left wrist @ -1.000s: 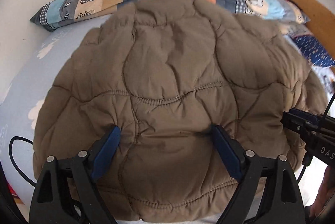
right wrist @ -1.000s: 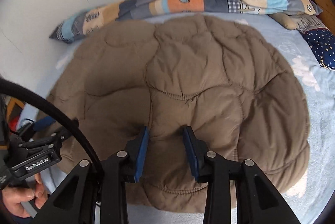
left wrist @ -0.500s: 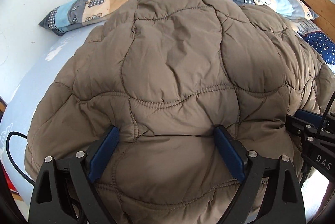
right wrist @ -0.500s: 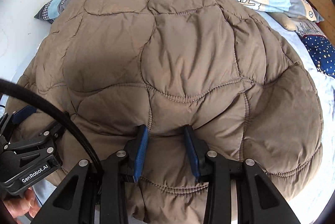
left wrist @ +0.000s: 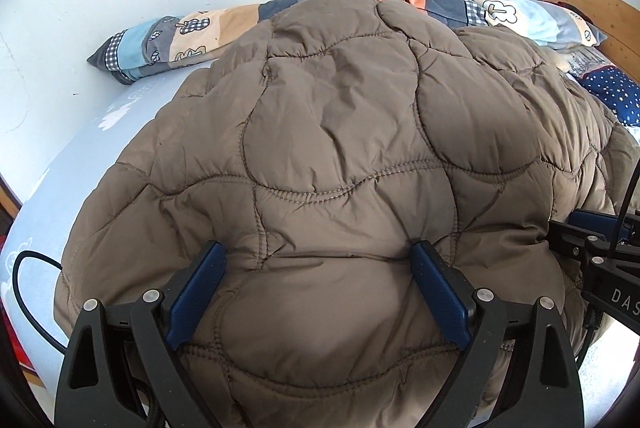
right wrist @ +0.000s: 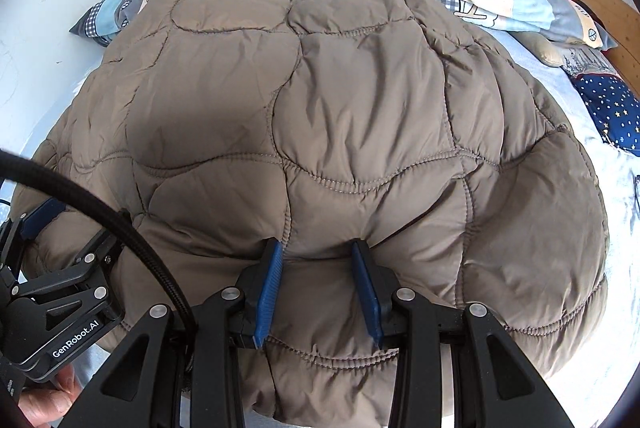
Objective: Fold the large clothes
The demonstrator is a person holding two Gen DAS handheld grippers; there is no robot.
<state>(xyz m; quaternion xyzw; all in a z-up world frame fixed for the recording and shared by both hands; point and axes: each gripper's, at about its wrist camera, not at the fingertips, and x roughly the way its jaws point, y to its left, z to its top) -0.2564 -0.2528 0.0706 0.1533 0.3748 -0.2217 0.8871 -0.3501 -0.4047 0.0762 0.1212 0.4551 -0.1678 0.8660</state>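
A large brown quilted puffer jacket (left wrist: pixel 340 132) lies spread over the light blue bed and fills both views; it also shows in the right wrist view (right wrist: pixel 352 116). My left gripper (left wrist: pixel 320 256) has its blue pads wide apart with the jacket's near hem bulging between them, lifted toward the camera. My right gripper (right wrist: pixel 318 252) is shut on a thick fold of the same hem. Each gripper shows at the edge of the other's view, the right one (left wrist: pixel 576 228) and the left one (right wrist: pixel 40 216).
A patchwork pillow (left wrist: pixel 180 36) lies along the white wall at the back. A dark blue starred pillow (right wrist: pixel 612 108) and a wooden headboard (left wrist: pixel 592 8) are at the right. The blue sheet (left wrist: pixel 80 156) shows at the left. A black cable (left wrist: pixel 28 292) trails at the lower left.
Both grippers have lifted the jacket's near hem up and toward the cameras. The jacket now bulges higher and hides more of the bed and pillow.
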